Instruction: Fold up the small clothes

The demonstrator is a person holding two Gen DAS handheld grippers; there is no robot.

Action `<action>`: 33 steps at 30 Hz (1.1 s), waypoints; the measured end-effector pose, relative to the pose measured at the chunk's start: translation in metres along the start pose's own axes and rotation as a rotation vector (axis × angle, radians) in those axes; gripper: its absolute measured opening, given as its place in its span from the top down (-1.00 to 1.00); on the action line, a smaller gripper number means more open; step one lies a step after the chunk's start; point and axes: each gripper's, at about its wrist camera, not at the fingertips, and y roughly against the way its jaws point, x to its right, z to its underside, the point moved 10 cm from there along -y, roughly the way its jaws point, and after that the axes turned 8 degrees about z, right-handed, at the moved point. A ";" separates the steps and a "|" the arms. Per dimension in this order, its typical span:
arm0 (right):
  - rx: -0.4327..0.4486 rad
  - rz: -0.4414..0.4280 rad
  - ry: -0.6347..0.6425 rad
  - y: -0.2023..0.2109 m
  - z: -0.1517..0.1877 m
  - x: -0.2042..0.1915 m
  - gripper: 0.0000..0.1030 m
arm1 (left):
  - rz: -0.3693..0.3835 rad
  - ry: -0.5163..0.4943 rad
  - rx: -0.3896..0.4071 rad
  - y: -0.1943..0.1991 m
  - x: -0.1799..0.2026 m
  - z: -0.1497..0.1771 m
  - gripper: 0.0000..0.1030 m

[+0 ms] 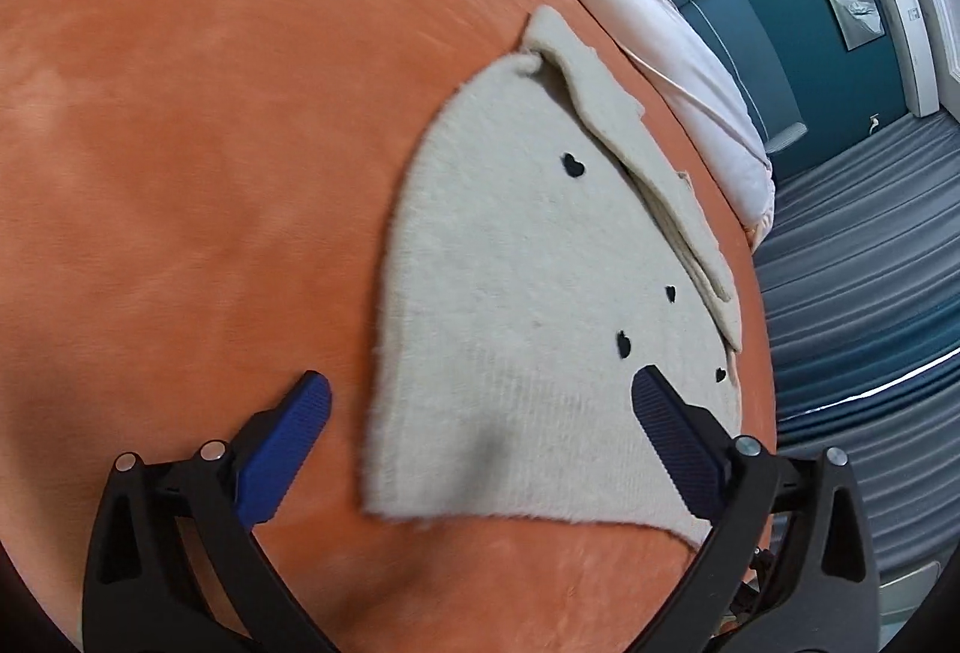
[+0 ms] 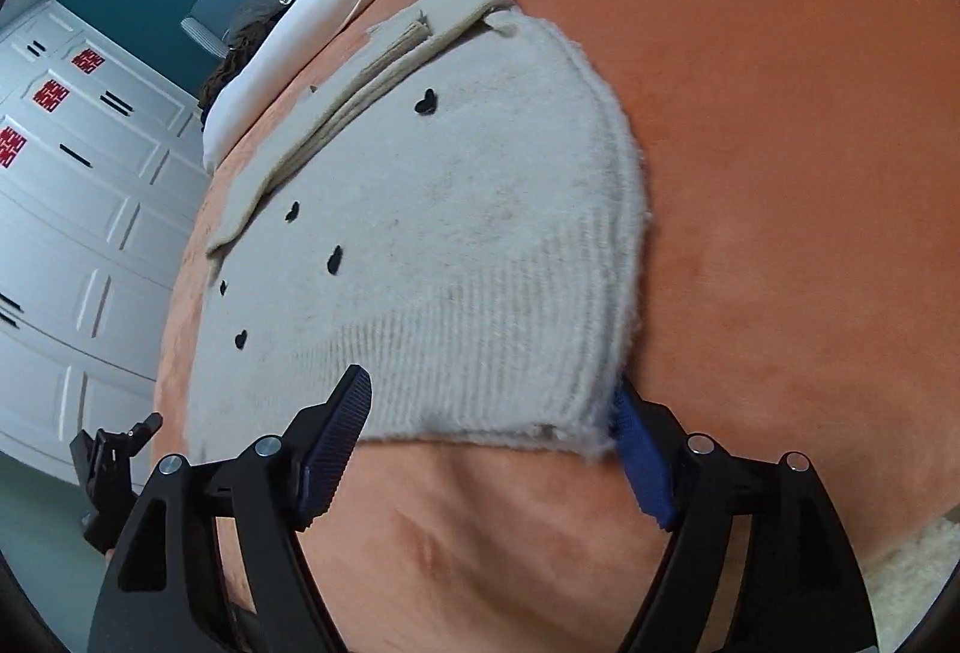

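A small cream knit sweater (image 1: 528,281) with little black hearts lies flat on an orange plush blanket (image 1: 192,161), a sleeve folded over along its far side. It also shows in the right wrist view (image 2: 456,233). My left gripper (image 1: 480,401) is open, its fingers straddling the sweater's near hem, just above the cloth. My right gripper (image 2: 492,413) is open at the ribbed hem; its right finger (image 2: 636,449) sits under the hem's near right corner, the left finger above the cloth.
The orange blanket (image 2: 780,173) covers a bed with white bedding (image 1: 660,41) at its far edge. A teal wall and blue striped rug (image 1: 858,257) lie beyond. White cabinet doors (image 2: 78,209) stand left. The other gripper (image 2: 114,467) shows at lower left.
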 end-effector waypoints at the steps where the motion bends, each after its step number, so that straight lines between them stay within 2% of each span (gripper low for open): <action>1: 0.000 -0.008 -0.002 -0.003 -0.003 -0.005 -0.48 | -0.002 -0.007 0.004 -0.005 0.004 -0.001 -0.90; 2: -0.001 0.001 -0.006 -0.008 -0.005 -0.009 -0.46 | 0.005 -0.014 0.000 -0.009 0.009 -0.003 -0.85; 3: -0.004 0.005 -0.019 -0.012 -0.008 -0.012 -0.32 | -0.008 -0.021 -0.010 -0.012 0.011 -0.003 -0.77; 4: -0.009 0.000 -0.033 -0.016 -0.011 -0.017 -0.16 | -0.003 -0.029 -0.025 -0.016 0.016 -0.003 -0.49; 5: -0.014 0.003 -0.038 -0.017 -0.012 -0.017 0.26 | 0.015 -0.034 -0.047 -0.019 0.020 -0.002 0.01; 6: -0.024 0.004 -0.046 -0.018 -0.013 -0.019 0.72 | 0.021 -0.027 -0.080 -0.022 0.022 0.001 0.27; 7: -0.029 0.000 -0.052 -0.018 -0.015 -0.021 0.73 | 0.028 -0.014 -0.108 -0.024 0.023 0.003 0.68; 8: -0.019 -0.003 -0.058 -0.014 -0.017 -0.023 0.74 | 0.032 0.001 -0.123 -0.022 0.023 0.005 0.84; 11: 0.042 -0.025 -0.026 0.016 -0.026 -0.032 0.79 | 0.049 -0.005 -0.085 0.005 0.032 0.000 0.87; 14: 0.084 -0.044 0.042 0.058 -0.027 -0.043 0.81 | 0.092 -0.019 -0.080 0.040 0.044 0.001 0.88; 19: 0.082 -0.009 0.186 0.108 -0.009 -0.040 0.82 | 0.109 -0.086 -0.112 0.090 0.057 0.027 0.88; 21: 0.036 0.028 0.269 0.124 0.011 -0.032 0.82 | 0.100 -0.132 -0.152 0.111 0.057 0.053 0.88; 23: -0.037 0.067 0.341 0.132 0.040 -0.020 0.82 | 0.065 -0.169 -0.231 0.133 0.048 0.089 0.88; 27: -0.263 0.134 0.489 0.151 0.131 0.012 0.82 | -0.003 -0.202 -0.372 0.180 0.022 0.162 0.88; 30: -0.400 0.114 0.506 0.177 0.192 0.027 0.82 | -0.013 -0.148 -0.421 0.225 0.006 0.205 0.88; 33: -0.433 0.068 0.480 0.202 0.218 0.027 0.82 | 0.016 -0.046 -0.402 0.257 0.004 0.222 0.88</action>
